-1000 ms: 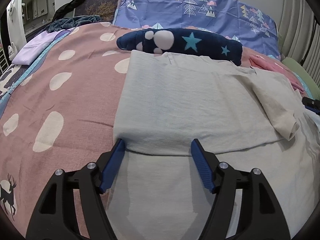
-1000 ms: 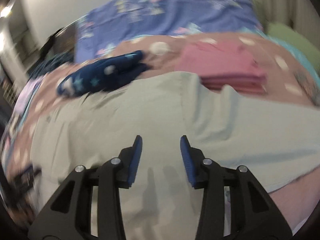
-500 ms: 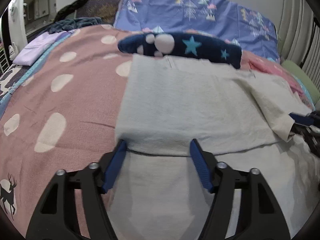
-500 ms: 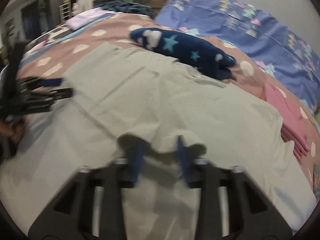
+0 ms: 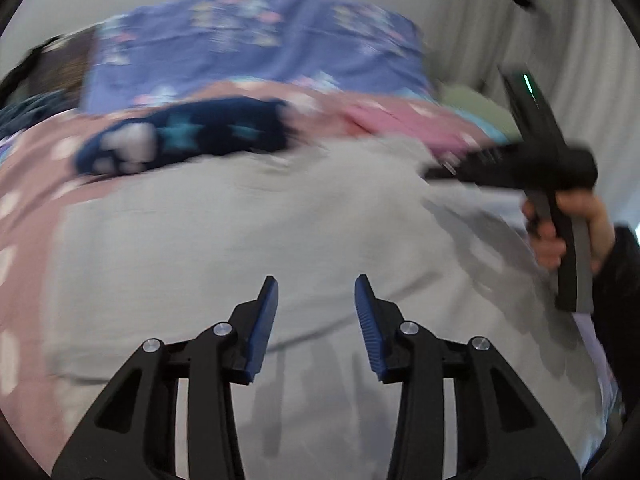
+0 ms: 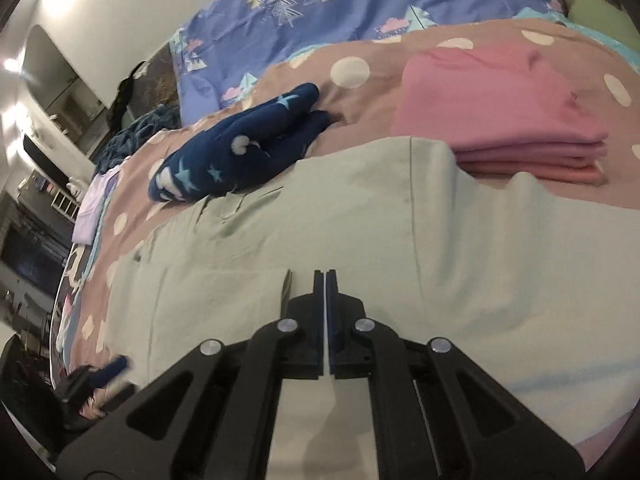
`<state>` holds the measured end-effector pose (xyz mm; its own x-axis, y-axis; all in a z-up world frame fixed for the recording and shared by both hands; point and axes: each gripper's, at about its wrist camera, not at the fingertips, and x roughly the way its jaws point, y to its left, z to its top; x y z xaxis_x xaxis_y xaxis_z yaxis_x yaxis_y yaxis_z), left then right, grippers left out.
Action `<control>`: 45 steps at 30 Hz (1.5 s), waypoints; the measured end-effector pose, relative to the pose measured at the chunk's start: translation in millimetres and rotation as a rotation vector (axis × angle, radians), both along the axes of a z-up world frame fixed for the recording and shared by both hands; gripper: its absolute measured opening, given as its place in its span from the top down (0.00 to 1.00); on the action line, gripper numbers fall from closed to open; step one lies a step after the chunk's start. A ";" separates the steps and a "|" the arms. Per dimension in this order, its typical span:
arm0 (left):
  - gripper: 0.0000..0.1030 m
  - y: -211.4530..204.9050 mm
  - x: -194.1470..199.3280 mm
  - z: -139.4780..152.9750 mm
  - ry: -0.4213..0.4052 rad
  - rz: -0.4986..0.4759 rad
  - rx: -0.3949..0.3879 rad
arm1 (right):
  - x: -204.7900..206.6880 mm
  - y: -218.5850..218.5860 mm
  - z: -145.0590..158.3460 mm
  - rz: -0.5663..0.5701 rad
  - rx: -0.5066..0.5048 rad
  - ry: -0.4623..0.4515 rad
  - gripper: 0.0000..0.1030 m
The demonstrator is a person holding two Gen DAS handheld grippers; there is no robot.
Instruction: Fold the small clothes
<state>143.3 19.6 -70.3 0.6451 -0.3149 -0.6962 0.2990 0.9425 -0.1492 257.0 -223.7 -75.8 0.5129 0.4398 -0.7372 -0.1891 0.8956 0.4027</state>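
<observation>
A pale grey garment (image 5: 240, 240) lies spread flat on the bed, with a fold line down its right part (image 6: 416, 208). My left gripper (image 5: 316, 308) hovers over its near edge. Its jaws are closing, with nothing pinched between the blue pads and the cloth lying below them. My right gripper (image 6: 325, 280) is shut over the garment's middle, and I see no cloth between its pads. In the left wrist view, a hand (image 5: 568, 232) holds the blurred right gripper (image 5: 440, 172) above the garment's right side. The left gripper (image 6: 108, 368) shows blurred at the lower left.
A navy garment with stars (image 6: 240, 148) lies just beyond the grey one. A folded pink stack (image 6: 500, 120) sits at the back right, touching the grey cloth's far corner. The spotted pink-brown bedspread (image 6: 360, 68) and a blue tree-print pillow (image 6: 360, 0) lie beyond.
My left gripper has swung right across the grey garment and its jaws have narrowed. My right gripper closed at the sleeve half a second ago and now stands shut over flat cloth.
</observation>
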 end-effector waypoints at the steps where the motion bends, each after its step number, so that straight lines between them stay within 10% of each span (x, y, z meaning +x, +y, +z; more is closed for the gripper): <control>1: 0.59 -18.7 2.6 -5.5 0.016 -0.047 0.005 | -4.4 0.6 0.7 0.014 -0.010 -0.008 0.96; 10: 0.58 -85.8 22.6 -30.6 0.062 -0.123 0.084 | -13.1 12.2 -4.1 0.156 0.012 0.013 0.64; 15: 0.91 -65.6 34.5 -30.9 0.104 -0.059 -0.003 | 9.0 28.6 -23.3 0.180 0.123 0.091 0.62; 17: 0.94 -59.9 33.3 -28.8 0.114 -0.059 -0.043 | 18.9 39.2 -32.1 0.177 0.129 0.119 0.65; 19: 0.94 -56.0 29.9 -24.8 0.108 -0.060 -0.058 | 24.7 48.9 -33.7 0.174 0.104 0.112 0.98; 25: 0.95 -52.2 21.6 11.2 0.046 -0.067 -0.156 | 12.1 55.9 16.9 0.201 0.099 -0.032 0.98; 32: 0.95 -87.8 15.8 57.6 -0.057 -0.148 -0.193 | 0.5 24.4 69.8 0.175 0.038 -0.168 0.98; 39: 0.93 -132.7 34.8 26.6 0.012 -0.199 -0.180 | 12.8 -22.8 32.9 0.045 -0.017 -0.099 0.94; 45: 0.59 -95.7 26.7 4.4 0.057 -0.107 -0.198 | -1.0 -49.8 0.2 -0.008 -0.042 -0.048 0.90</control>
